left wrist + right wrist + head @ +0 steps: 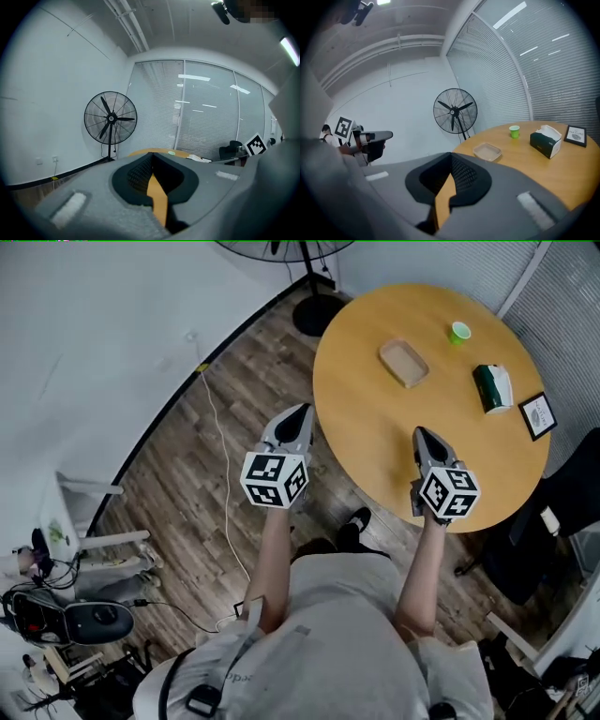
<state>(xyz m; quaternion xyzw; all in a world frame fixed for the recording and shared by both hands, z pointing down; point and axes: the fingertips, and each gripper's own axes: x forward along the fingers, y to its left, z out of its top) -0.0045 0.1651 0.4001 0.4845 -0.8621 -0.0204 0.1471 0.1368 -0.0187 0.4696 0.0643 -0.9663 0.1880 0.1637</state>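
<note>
A round wooden table (375,437) carries a shallow beige tray (404,363), a small green cup (459,332), a dark green tissue box (492,387) and a black-framed card (537,415). My left gripper (302,412) hovers above the floor just off the table's left edge, jaws shut on nothing. My right gripper (419,432) hangs over the table's near part, also shut and empty. In the right gripper view the tray (487,151), cup (514,131) and tissue box (545,142) lie ahead of the right gripper (451,157). The left gripper (151,157) points past the table's rim (154,151).
A black pedestal fan (314,282) stands beyond the table by the wall. A white cable (220,437) runs over the wooden floor. A dark chair (562,512) sits at the table's right. Clutter and a white stand (94,540) fill the lower left. Blinds (206,117) cover the windows.
</note>
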